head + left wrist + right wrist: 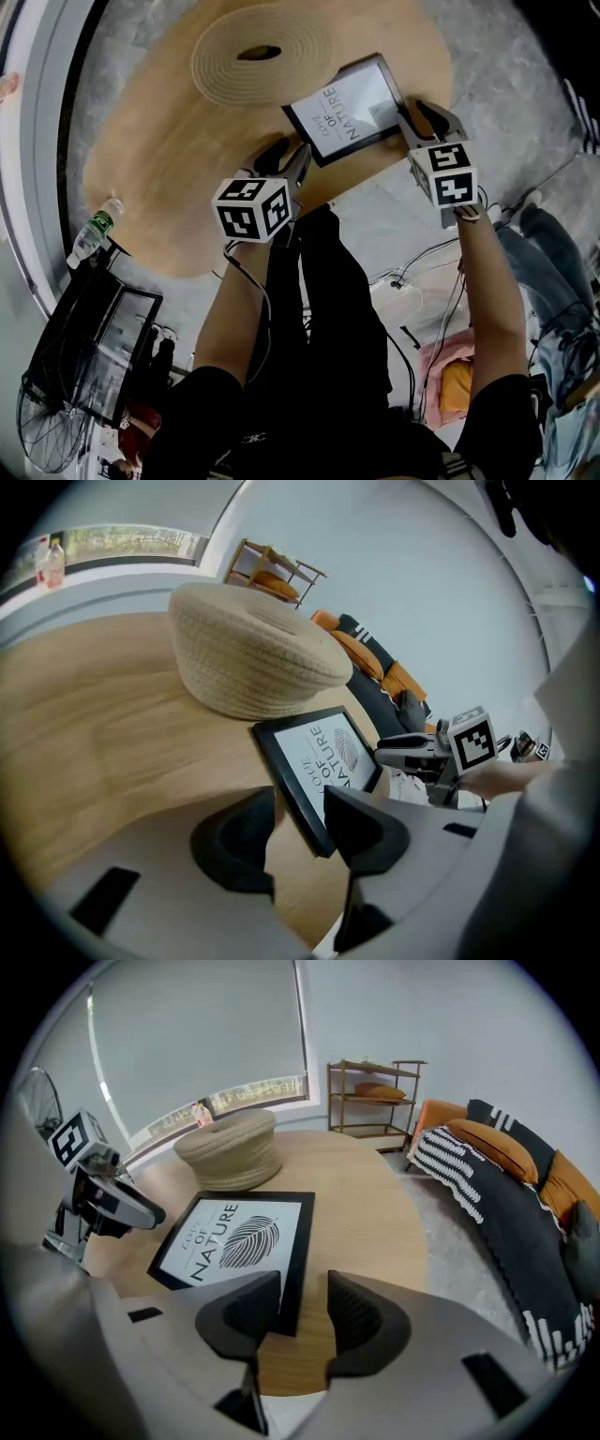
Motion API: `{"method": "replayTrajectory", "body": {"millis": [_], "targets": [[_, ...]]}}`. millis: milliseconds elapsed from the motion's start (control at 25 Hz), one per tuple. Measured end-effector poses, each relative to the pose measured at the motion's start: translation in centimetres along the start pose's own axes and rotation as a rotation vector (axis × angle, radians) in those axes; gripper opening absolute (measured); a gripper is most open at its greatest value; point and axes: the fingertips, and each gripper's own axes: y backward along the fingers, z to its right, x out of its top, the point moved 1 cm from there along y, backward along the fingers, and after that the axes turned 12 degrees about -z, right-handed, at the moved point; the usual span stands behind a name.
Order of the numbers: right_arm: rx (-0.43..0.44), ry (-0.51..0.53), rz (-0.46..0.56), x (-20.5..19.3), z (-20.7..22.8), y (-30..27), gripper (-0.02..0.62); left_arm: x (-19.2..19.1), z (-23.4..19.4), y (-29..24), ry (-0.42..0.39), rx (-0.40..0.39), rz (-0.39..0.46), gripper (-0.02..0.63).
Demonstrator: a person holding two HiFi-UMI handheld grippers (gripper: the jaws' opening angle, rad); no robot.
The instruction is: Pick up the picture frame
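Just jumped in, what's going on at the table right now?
A person is set to grab the black picture frame, which lies on the wooden table beside a woven basket. The left hand-held gripper and the right hand-held gripper each have jaws apart around a corner of the frame, at opposite ends. Nothing is clamped or lifted yet.

In the left gripper view I can't see the near corner of the picture frame (314, 766): it sits behind one jaw of the left gripper (298, 822), and I can't tell whether they're touching. In the right gripper view, the frame's near corner disappears behind a jaw of the right gripper (302, 1309). In the head view, the label on the bottle (94, 230) is too small to read, and the table (141, 169) runs off the top edge.
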Motion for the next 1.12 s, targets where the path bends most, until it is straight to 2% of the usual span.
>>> {"method": "replayTrajectory", "body": {"millis": [160, 280, 440, 680, 880, 1120], "targets": [[0.039, 0.03, -0.044, -0.1, 0.2, -1.4, 0.162, -0.4, 0.3, -1.4, 0.023, -0.027, -0.001, 0.179], [0.096, 0.035, -0.076, -0.4, -0.3, -2.2, 0.097, -0.3, 0.2, -1.7, 0.035, -0.034, -0.002, 0.179], [0.209, -0.051, -0.103, -0.2, 0.1, -2.5, 0.095, 0.4, 0.0, -1.7, 0.056, -0.051, 0.002, 0.179], [0.307, -0.141, -0.09, -0.3, 0.2, -2.7, 0.092, 0.2, -0.3, -2.6, 0.08, -0.062, -0.011, 0.179], [0.437, -0.229, -0.079, -0.6, 0.8, -2.3, 0.092, 0.2, 0.7, -3.1, 0.126, -0.115, -0.001, 0.186], [0.431, -0.242, -0.067, -0.2, 0.9, -1.8, 0.092, 0.5, 1.4, -2.7, 0.168, -0.17, 0.04, 0.136]]}}
